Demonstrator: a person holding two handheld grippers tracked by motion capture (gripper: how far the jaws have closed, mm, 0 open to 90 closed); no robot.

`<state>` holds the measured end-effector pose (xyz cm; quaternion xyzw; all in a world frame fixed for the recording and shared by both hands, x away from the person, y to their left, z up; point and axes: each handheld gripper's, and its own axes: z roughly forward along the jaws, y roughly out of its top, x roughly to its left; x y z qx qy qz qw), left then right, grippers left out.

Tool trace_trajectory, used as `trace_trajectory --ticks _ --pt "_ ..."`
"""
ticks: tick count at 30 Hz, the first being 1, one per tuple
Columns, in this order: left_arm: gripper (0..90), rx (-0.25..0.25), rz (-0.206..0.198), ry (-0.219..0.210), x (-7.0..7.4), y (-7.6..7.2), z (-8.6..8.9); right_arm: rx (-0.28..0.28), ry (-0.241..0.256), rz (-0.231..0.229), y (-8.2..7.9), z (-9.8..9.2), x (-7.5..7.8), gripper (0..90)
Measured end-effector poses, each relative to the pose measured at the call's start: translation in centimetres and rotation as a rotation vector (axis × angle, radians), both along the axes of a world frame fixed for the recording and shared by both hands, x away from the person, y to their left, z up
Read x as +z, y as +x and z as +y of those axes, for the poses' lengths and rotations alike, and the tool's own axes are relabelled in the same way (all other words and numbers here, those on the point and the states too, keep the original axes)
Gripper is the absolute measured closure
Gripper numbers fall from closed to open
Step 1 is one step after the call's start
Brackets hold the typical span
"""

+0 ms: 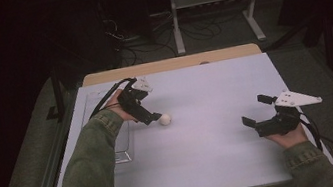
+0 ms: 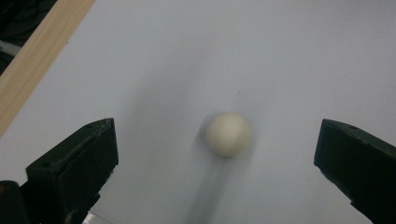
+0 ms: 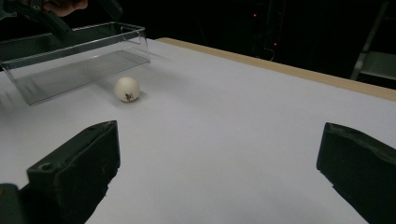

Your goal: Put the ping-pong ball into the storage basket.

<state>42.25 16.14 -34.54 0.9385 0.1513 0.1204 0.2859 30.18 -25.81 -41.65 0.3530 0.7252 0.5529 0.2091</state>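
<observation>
One white ball (image 1: 164, 119) is seen lying on the white surface (image 1: 212, 142), in its left half and nearer the far edge than the near one. Being round, it has no long axis; a small dark mark on it is turned toward the right gripper's camera, as seen in the right gripper view (image 3: 127, 88). In the left gripper view the ball (image 2: 228, 134) is slightly blurred and is framed between the two jaws, untouched by either.

The left gripper (image 1: 153, 118) is held just beside the ball, on its left, and is pointed at it; its jaws are spread wide, with nothing between them but the ball on the surface. One clear plastic tray (image 1: 125, 156) is set along the left edge of the surface, close to the ball without touching it; in the right gripper view its long axis (image 3: 88, 65) is seen running along that edge. The right gripper (image 1: 257, 112) is held over the right half of the surface, well apart from the ball, with its jaws likewise wide apart and nothing held. Two grippers are counted, one ball, one tray.
</observation>
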Motion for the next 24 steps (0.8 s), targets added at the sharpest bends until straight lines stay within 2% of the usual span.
trace_trajectory --ticks 4,13,24 --pt "0.0 -0.009 0.008 0.065 -0.4 0.2 -0.3 -0.003 0.001 -0.004 -0.1 0.0 0.0 0.0" --pt "0.0 -0.041 0.026 0.076 -0.9 0.3 -1.3 -0.004 -0.009 -0.001 -0.1 -0.1 0.0 0.0" --pt "0.0 -0.1 0.057 0.12 -2.3 0.2 -3.1 -0.004 -0.004 0.001 -0.2 -0.2 0.0 0.0"
